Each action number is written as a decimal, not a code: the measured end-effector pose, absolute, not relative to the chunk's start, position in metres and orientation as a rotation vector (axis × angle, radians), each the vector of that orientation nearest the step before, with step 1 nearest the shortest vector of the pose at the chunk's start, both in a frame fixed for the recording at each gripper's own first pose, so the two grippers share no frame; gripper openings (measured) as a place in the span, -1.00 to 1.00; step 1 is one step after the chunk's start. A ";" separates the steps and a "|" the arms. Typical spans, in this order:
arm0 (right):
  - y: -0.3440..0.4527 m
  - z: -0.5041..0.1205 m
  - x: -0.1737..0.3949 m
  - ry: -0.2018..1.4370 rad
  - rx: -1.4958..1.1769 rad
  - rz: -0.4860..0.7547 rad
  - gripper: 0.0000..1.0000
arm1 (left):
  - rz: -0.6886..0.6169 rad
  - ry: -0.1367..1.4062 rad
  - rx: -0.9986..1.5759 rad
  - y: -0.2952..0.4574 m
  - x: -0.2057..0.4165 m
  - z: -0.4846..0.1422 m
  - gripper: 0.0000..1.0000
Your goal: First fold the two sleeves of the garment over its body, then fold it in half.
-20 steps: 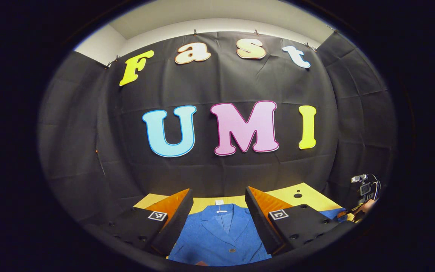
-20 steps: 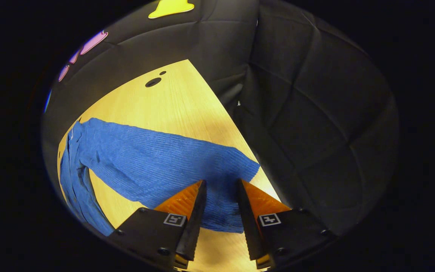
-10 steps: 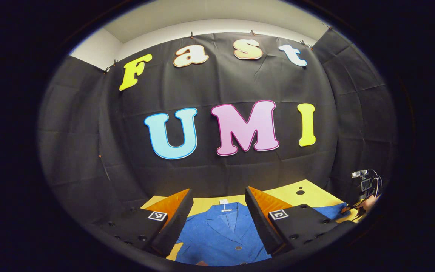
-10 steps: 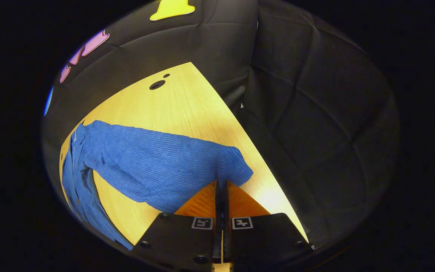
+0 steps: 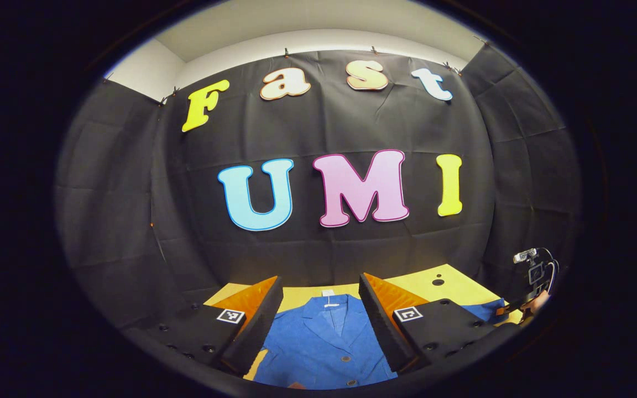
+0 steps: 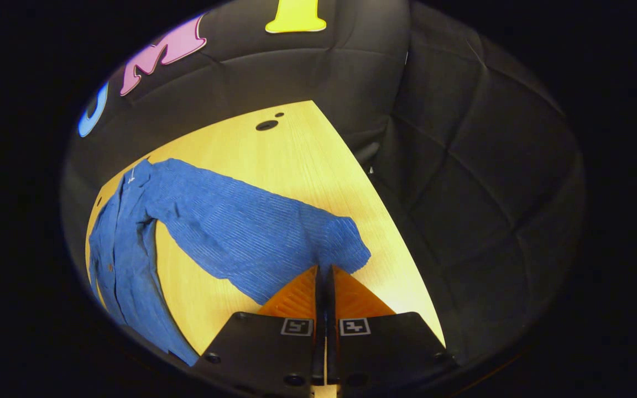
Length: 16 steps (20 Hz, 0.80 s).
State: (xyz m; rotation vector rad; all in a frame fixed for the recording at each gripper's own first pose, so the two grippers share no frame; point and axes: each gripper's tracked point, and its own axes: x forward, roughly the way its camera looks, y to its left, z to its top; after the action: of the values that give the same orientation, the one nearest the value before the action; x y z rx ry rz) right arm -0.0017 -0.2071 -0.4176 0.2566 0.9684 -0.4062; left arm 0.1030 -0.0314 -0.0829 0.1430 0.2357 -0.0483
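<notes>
On the yellow wooden table (image 6: 296,149), the blue ribbed jacket (image 6: 125,260) lies flat; its sleeve (image 6: 252,232), now drawn up, remains pinched at the cuff by the right gripper (image 6: 324,276). Left gripper (image 5: 321,309) hovers, fingers spread, unchanged.

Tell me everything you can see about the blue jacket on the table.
The blue jacket is a ribbed, corduroy-looking garment with a collar, lapels, a white neck tag and small dark buttons down the front. It lies flat, front up, on the yellow wooden table. One long sleeve stretches out sideways, not yet folded over the body. The right claw is shut on the sleeve's cuff end. The left claw hangs open above the collar.
</notes>
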 end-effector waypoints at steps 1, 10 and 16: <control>-0.204 -0.411 0.000 0.949 0.242 -0.386 -0.92 | -0.048 0.233 0.141 -0.035 0.102 -0.083 0.60; -0.150 -0.355 -0.001 0.786 0.127 -0.210 -0.93 | -0.064 0.241 0.089 -0.083 0.099 -0.080 0.60; -0.113 -0.310 -0.001 0.679 0.130 -0.223 -0.93 | -0.123 0.190 0.094 -0.074 0.104 -0.065 0.62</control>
State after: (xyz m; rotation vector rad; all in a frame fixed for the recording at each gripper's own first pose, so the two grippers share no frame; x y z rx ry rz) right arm -0.0014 -0.1132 -0.3098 0.1305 0.6791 -0.2226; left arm 0.1044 -0.0744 -0.0645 0.0940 0.1899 -0.1231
